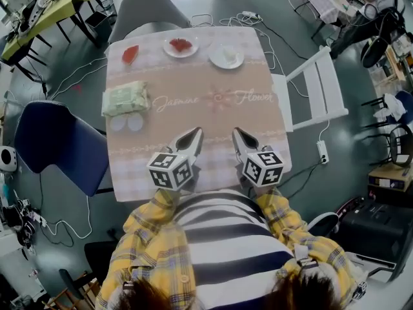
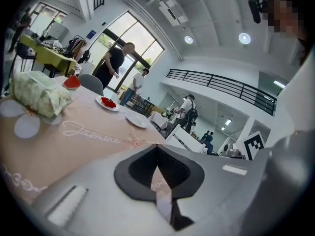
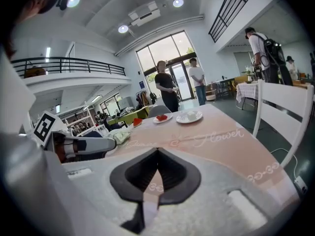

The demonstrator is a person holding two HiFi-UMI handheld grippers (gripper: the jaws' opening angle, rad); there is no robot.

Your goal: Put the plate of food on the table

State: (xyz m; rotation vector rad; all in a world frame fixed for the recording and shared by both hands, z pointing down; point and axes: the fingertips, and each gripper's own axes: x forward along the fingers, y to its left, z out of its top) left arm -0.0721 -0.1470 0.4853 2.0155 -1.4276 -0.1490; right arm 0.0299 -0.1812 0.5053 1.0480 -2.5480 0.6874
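A white plate of red food (image 1: 181, 46) and a white plate with a pale item (image 1: 226, 55) sit at the far edge of the pink-clothed table (image 1: 213, 118). The same two plates appear in the left gripper view (image 2: 108, 103) (image 2: 136, 119) and in the right gripper view (image 3: 162, 118) (image 3: 189, 116). My left gripper (image 1: 196, 132) (image 2: 157, 147) and right gripper (image 1: 237, 133) (image 3: 157, 152) hover side by side over the near edge, both shut and empty, far from the plates.
A red slice (image 1: 130, 53), a pack of wipes (image 1: 125, 98) and two white discs (image 1: 126, 123) lie on the table's left half. A grey chair (image 1: 145, 8) stands behind, a blue chair (image 1: 58, 144) left, a white folding chair (image 1: 316, 86) right. Cables cross the floor.
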